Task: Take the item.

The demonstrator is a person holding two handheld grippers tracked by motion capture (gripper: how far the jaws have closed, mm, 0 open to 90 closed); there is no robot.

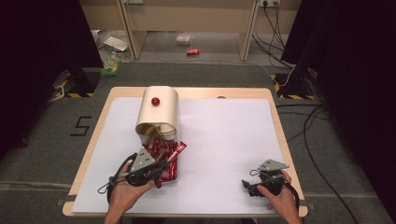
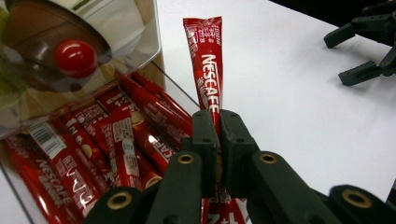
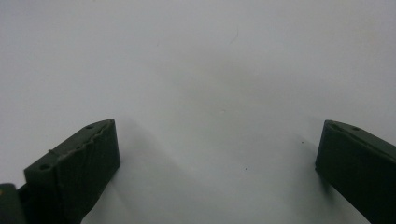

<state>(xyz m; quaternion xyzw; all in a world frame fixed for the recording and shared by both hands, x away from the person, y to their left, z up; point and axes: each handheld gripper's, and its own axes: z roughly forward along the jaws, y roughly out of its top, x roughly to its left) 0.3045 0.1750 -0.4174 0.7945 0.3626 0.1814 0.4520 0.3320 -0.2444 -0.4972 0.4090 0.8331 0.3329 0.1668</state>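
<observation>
The red coffee sachet (image 2: pixel 205 70) stood pinched near its lower end between the left tongs (image 2: pixel 219 140), whose jaws were pressed together on it, so that the stick rose upright above the clear tray (image 2: pixel 175 91) of matching red sachets (image 2: pixel 93 144) at the near-left of the desk (image 1: pixel 224 140). Seen from the high view, the left tongs (image 1: pixel 164 164) sat at the near edge of that tray, just in front of the cream dispenser (image 1: pixel 159 112) with its red knob (image 1: pixel 155 101), whose open mouth faced the person. The step in hand looked like drawing a single sachet out of the stock; it seemed lifted clear of the others, though its bottom end was hidden behind the jaws. The right tongs (image 1: pixel 250 186) rested on the white sheet at the near right, well apart from the tray, their jaws spread wide with nothing between them. The next move probably called for carrying the sachet away from the tray over the open sheet, keeping the grip firm so the thin stick would not slip or swing, perhaps toward the waiting right tongs.
</observation>
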